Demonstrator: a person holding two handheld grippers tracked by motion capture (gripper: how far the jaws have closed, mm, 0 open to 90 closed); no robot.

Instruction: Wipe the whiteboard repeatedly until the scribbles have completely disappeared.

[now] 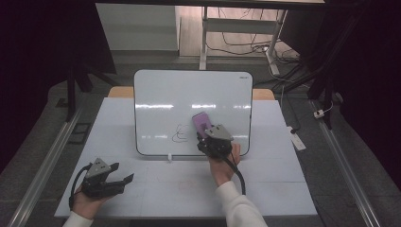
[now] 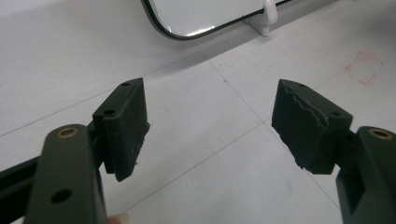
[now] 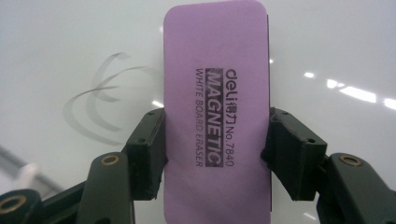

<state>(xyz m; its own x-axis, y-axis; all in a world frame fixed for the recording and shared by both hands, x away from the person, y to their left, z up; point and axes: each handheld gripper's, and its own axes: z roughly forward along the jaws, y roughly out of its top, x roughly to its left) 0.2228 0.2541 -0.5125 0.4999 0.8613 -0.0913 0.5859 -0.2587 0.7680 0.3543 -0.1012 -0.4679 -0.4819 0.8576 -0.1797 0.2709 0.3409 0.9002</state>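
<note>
A white board [image 1: 189, 94] stands propped on the table, with a dark scribble [image 1: 179, 135] low on its face. My right gripper [image 1: 208, 134] is shut on a purple magnetic whiteboard eraser [image 1: 202, 123], held against the board just right of the scribble. In the right gripper view the eraser [image 3: 217, 107] sits lengthwise between both pads, its printed label facing me, and the scribble [image 3: 100, 100] curls to its left. My left gripper [image 1: 124, 181] rests low at the table's front left, open, with nothing between its fingers [image 2: 123, 126].
The board's white foot [image 1: 169, 157] sits at its lower edge, also seen as a foot [image 2: 268, 16] in the left gripper view. A faint red square mark [image 2: 363, 67] lies on the white table [image 1: 156, 189]. Metal rails [image 1: 42, 165] flank the table.
</note>
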